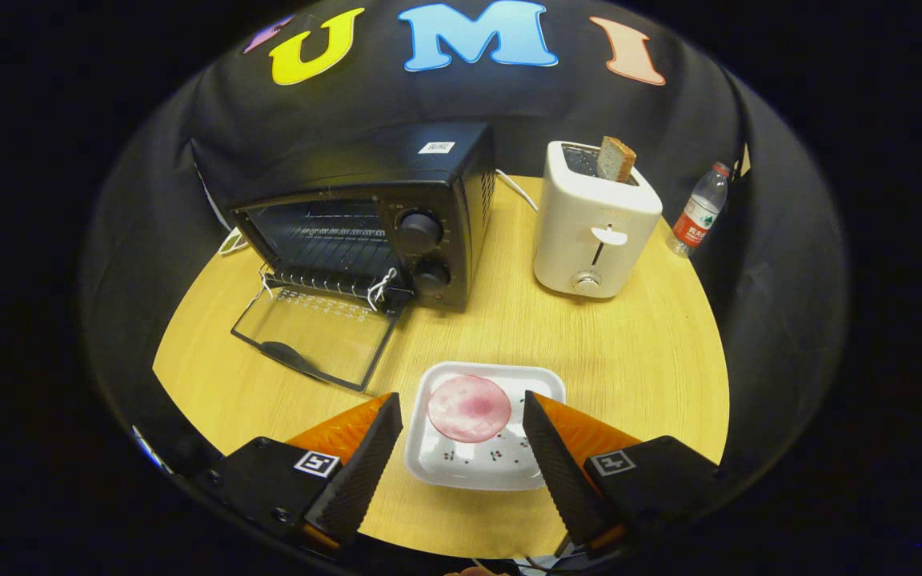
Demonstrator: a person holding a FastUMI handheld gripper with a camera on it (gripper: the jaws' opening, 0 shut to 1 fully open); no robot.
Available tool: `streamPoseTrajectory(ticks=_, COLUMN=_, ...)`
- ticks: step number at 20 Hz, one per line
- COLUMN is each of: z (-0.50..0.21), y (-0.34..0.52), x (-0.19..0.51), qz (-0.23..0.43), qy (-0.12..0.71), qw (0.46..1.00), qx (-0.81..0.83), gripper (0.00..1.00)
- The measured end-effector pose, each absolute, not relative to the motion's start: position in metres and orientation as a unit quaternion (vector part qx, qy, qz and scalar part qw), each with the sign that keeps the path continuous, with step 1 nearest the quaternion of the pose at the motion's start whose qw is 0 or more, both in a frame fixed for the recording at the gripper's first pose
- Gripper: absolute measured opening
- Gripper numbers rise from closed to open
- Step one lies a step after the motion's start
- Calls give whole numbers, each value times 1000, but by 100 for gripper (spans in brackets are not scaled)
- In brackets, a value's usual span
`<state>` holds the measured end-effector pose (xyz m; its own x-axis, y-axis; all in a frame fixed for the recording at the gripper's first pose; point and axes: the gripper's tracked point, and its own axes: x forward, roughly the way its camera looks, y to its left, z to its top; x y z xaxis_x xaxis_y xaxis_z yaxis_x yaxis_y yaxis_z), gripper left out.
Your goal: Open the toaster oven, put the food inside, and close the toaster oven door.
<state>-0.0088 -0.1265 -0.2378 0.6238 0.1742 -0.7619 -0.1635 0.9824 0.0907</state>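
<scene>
Tool: the tool (463,408) hangs above the near part of the tabletop with its two fingers (365,464) spread wide apart, gripping nothing.
Food: a round pink slice (469,408) lies flat right between the fingertips, touched by neither finger.
Plate: the slice sits on the far half of a white square plate (501,468) with small printed sprigs; the plate rests flat on the wood, and both fingers overlap its side edges in the view, so contact cannot be told.
Toaster oven: the black toaster oven (365,212) stands beyond the fingers, off to the left side, well apart from the plate.
Door: its glass door (313,332) is dropped fully open and lies flat toward the tool, handle at the nearest edge.
Rack: a wire rack (333,240) shows inside the open cavity, with nothing on it.
Knobs: two round knobs (419,230) sit one above the other on the oven's right front panel.
Toaster: a white pop-up toaster (593,228) stands beyond the right finger, beside the oven but apart from it.
Bread: a slice of bread (615,158) pokes upright out of its slot.
Bottle: a clear water bottle (699,212) with a red label stands farther right, just past the toaster at the tabletop's rim.
Tabletop: a light wooden tabletop (509,328) carries all of it.
</scene>
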Motion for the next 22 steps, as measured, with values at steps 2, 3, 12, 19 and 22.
streamPoseTrajectory(ticks=2, z=-250, y=-142, x=-3, qz=105, qy=435, qw=894, qx=-8, gripper=98)
streamPoseTrajectory(ticks=3, z=-255, y=-150, x=-2, qz=103, qy=441, qw=891, qx=-11, gripper=98)
streamPoseTrajectory(ticks=12, z=-309, y=-195, x=-15, qz=85, qy=517, qw=852, qx=-5, gripper=98)
streamPoseTrajectory(ticks=19, z=-334, y=-195, x=-31, qz=84, qy=578, qw=811, qx=-24, gripper=92)
streamPoseTrajectory(ticks=22, z=-342, y=-192, x=-35, qz=78, qy=599, qw=797, qx=-24, gripper=67)
